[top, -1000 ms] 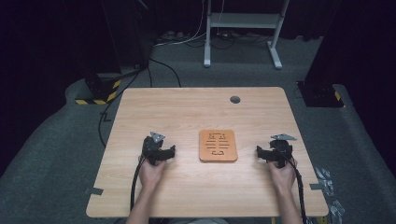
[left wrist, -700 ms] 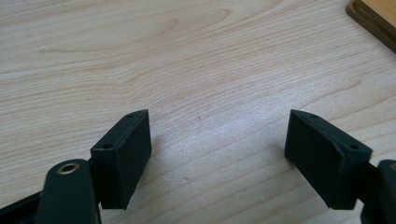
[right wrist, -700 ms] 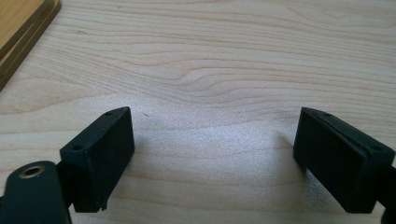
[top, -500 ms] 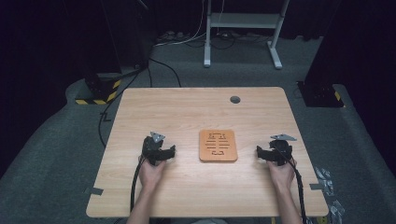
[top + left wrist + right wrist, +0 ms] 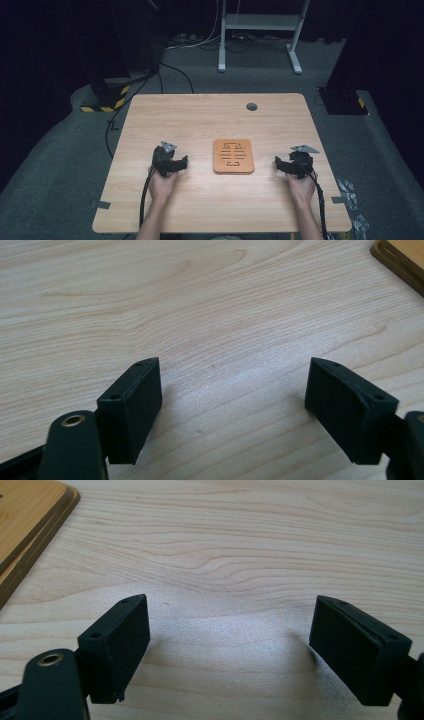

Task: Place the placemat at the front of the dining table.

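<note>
On the table (image 5: 200, 120), two grippers flank a wooden board.

At left, the left gripper (image 5: 176, 162) rests on the wood, its jaws spread wide with bare tabletop between them. Between the two hands, nearer the person's edge, lies the board (image 5: 233, 155), flat, with slots cut into its top, apart from both grippers. At right, the right gripper (image 5: 285, 165) sits low, its jaws wide but just easing inward, nothing between them.

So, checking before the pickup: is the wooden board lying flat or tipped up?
Flat. The wooden board lies face up on the table, its slotted top showing, between both open tongs.
</note>
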The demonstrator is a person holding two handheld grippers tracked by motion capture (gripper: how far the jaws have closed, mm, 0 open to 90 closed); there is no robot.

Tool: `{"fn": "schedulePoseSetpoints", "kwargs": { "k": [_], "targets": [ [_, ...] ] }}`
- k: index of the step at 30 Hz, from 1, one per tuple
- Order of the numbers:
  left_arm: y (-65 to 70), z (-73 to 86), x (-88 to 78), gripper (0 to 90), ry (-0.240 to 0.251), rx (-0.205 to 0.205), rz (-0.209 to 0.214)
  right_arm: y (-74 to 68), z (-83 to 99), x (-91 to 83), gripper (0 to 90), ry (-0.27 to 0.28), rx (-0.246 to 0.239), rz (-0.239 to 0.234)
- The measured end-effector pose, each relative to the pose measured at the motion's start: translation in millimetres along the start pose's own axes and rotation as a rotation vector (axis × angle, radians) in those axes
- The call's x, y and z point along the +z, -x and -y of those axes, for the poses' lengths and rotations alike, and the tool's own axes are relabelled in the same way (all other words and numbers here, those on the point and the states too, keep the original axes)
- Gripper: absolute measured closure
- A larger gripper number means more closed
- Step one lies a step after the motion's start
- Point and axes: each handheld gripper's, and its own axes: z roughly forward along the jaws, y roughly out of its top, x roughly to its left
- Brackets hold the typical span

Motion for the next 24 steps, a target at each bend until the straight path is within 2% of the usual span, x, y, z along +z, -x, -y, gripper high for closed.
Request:
{"fn": "schedulePoseSetpoints", "kwargs": {
  "k": [4,12,17,24],
  "targets": [
    [-0.1,0.0,0.1,22.8,0.000,-0.001,0.000,-1.3,-0.7,-2.5,16.8,-0.007,0.004,-0.016],
    [0.1,0.0,0.0,22.9,0.001,-0.003,-0.001,-7.5,0.6,-5.7,17.6,0.028,-0.005,-0.016],
    [-0.1,0.0,0.1,22.9,0.001,-0.001,0.000,-13.7,-1.3,-10.4,18.4,0.042,-0.001,-0.038],
    [0.0,0.0,0.0,22.9,0.000,-0.003,-0.001,-24.2,-4.4,-9.9,18.8,0.015,-0.015,-0.071]
  ]
}}
